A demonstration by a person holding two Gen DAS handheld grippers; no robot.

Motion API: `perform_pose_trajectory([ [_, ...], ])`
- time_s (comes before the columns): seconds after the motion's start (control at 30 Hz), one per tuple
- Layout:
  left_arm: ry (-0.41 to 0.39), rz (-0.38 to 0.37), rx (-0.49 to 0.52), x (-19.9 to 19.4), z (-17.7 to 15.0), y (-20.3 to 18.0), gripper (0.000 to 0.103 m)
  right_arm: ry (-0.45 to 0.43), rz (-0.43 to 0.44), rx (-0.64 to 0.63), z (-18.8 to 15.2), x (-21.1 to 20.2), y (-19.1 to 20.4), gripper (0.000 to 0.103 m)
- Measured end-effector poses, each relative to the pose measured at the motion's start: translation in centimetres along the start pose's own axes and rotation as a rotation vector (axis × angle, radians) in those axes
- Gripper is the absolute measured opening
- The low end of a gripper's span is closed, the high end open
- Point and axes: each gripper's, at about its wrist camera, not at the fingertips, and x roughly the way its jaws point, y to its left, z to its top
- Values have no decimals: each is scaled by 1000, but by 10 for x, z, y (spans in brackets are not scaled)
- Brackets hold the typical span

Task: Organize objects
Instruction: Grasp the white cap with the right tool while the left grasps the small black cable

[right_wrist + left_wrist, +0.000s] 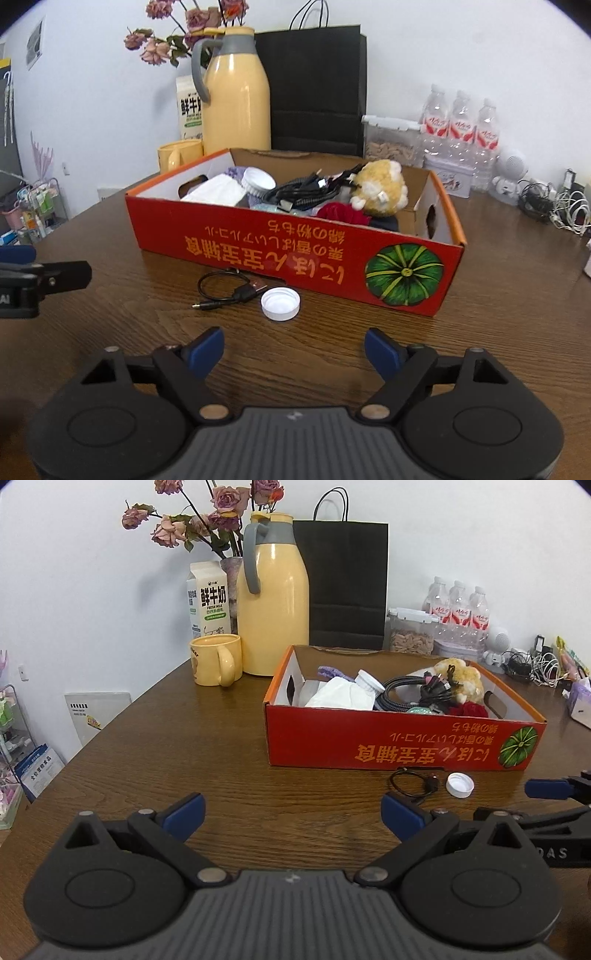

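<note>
1. The right claw (293, 349) hovers released over the brown counter (498, 314), nothing between its blue fingertips (207, 347).
2. A white bottle cap (280, 304) lies on the counter at 12 o'clock from that claw, just beside a coiled black cable (225, 290) at its 10 o'clock.
3. Both lie in front of the red cardboard box (295, 262), which holds cables, tissue and a plush toy (382, 190).
4. The left claw (293, 812) is also released and empty, with the cap (460, 784) at its 2 o'clock.

both tools (293, 814) (294, 349) spread apart, empty.
</note>
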Motion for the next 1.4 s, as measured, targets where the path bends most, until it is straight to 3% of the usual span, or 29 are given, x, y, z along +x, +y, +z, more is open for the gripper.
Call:
perform_pose_trajectory([
  [0.13,14,3,8,6,0,0,103,13,9,-19,10,17,3,74],
  [0.37,20,-10,3,15,2,1,103,47,16,-5,24,51,1,54],
  [0.43,25,-13,5,18,3,0,103,44,27,-1,26,54,0,47],
  [0.53,31,-24,11,26,5,-4,103,29,46,-5,27,56,0,28],
  [0.73,50,-51,23,45,9,-18,103,-9,67,4,23,50,-5,27],
  [1.13,72,-128,107,82,19,-62,103,-117,28,15,14,18,-36,27],
  [1.4,113,-150,154,105,19,-84,103,-127,26,20,9,12,-42,28],
])
